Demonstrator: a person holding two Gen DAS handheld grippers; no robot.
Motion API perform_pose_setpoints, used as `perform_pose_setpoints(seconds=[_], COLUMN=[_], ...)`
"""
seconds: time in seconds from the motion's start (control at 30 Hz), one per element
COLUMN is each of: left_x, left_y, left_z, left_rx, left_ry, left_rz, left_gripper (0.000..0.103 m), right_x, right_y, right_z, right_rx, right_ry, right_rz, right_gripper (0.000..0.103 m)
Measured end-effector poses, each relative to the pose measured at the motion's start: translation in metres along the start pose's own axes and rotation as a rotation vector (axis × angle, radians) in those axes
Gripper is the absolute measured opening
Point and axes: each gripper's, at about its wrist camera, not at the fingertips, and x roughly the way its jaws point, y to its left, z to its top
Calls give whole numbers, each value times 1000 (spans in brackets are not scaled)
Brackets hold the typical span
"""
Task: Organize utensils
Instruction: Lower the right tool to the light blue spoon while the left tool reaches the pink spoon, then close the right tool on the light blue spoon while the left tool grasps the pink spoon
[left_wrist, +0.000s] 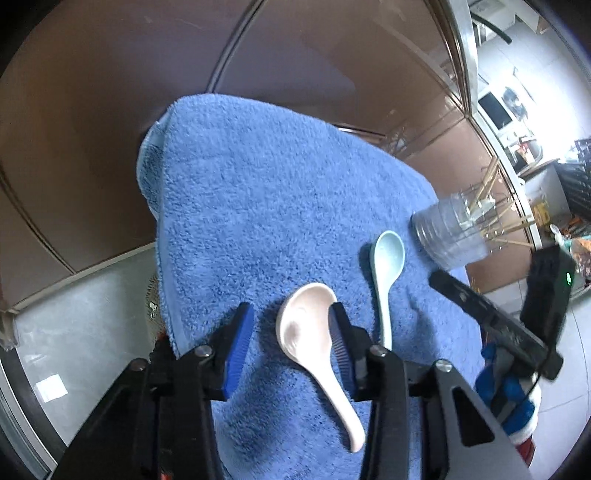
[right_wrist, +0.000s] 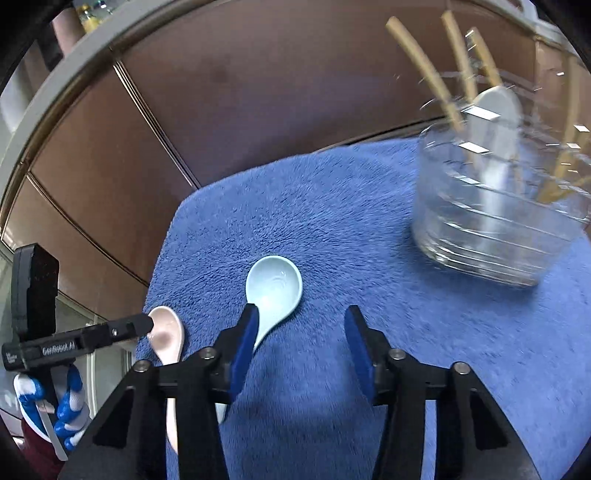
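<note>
A pink-white ceramic spoon (left_wrist: 304, 325) lies on the blue towel (left_wrist: 258, 203), its bowl between the fingers of my left gripper (left_wrist: 291, 310). The right pad is close to the bowl's edge and the left pad stands clear of it, so the jaws are open. To its right lies a pale blue spoon (left_wrist: 386, 258). In the right wrist view, my right gripper (right_wrist: 302, 310) hangs open over the towel (right_wrist: 332, 206). The pale blue spoon (right_wrist: 275, 284) sits just ahead, its handle running under the left finger. The pink-white spoon (right_wrist: 166, 332) and my left gripper (right_wrist: 147, 325) show at the left.
A clear glass jar (right_wrist: 491, 214) holding chopsticks and a white spoon (right_wrist: 495, 110) stands on the towel's far right, also seen as the jar (left_wrist: 450, 236). A brown panelled surface (left_wrist: 92, 129) lies beyond the towel. A gloved hand (right_wrist: 70, 406) holds the left gripper.
</note>
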Motion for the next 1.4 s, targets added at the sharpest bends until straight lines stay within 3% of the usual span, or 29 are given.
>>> perform_pose_setpoints(seconds=[0.27, 0.33, 0.37, 0.43, 0.57, 0.87, 1.07, 1.27, 1.4], left_x=[15, 15, 16, 17, 14, -26, -71, -105, -112], left_y=[-9, -10, -11, -11, -15, -53, -117, -195, -246], left_z=[4, 6, 6, 5, -1, -16, -12, 18, 39], left_rx=[64, 77, 86, 100, 130, 231, 336, 423, 472], left_ry=[43, 44, 42, 36, 5, -146, -279, -424, -532], left_rz=[20, 40, 59, 83, 105, 139, 117, 59, 56], left_gripper=[34, 30, 24, 13, 8, 7, 7, 7, 7], right_x=[50, 58, 62, 65, 48, -53, -143, -238, -266], right_y=[-4, -5, -4, 0, 13, 13, -15, -30, -28], right_z=[20, 23, 24, 23, 19, -23, -36, -19, 12], right_rx=[1, 1, -2, -25, -85, -136, -99, -62, -61], right_ry=[90, 109, 119, 125, 87, -121, -288, -541, -689], right_rz=[50, 52, 53, 52, 29, -96, -212, -329, -394], right_gripper=[33, 26, 17, 10, 7, 6, 6, 6, 6])
